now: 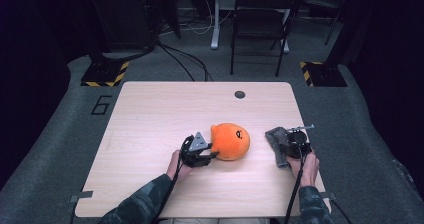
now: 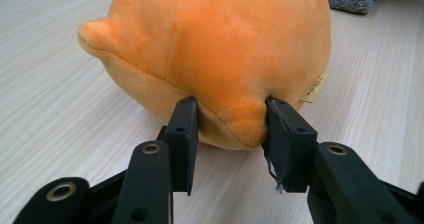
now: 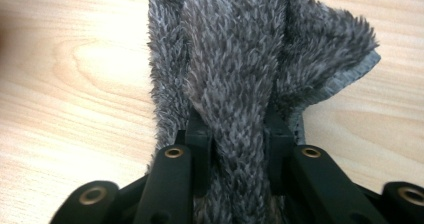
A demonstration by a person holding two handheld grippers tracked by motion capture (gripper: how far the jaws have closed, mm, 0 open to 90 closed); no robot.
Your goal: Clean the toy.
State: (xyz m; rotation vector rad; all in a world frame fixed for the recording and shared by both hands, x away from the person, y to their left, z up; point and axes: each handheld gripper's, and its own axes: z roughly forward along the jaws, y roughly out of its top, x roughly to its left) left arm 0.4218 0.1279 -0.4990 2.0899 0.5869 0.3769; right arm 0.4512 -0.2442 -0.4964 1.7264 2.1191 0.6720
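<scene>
Orange plush toy (image 2: pixel 215 59) pinched by left gripper (image 2: pixel 230 134) fingers; right gripper (image 3: pixel 235 149) fingers clamp grey cloth (image 3: pixel 250 69) nearby.

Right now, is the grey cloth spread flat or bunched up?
Bunched up: the grey cloth rises in a fold pinched between the right gripper jaws.

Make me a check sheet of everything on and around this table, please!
Surface: pale wooden table, with a round hole near its far edge.
Job's things: orange plush toy mid-table; grey fuzzy cloth to its right.
Clutter: nothing seen.
Grippers: left gripper pinches the toy's bottom seam; right gripper is shut on a cloth fold.
Cables: one trails from each gripper; more on the floor.
Surroundings: folding chair, grey carpet, hazard-striped stand bases.
</scene>
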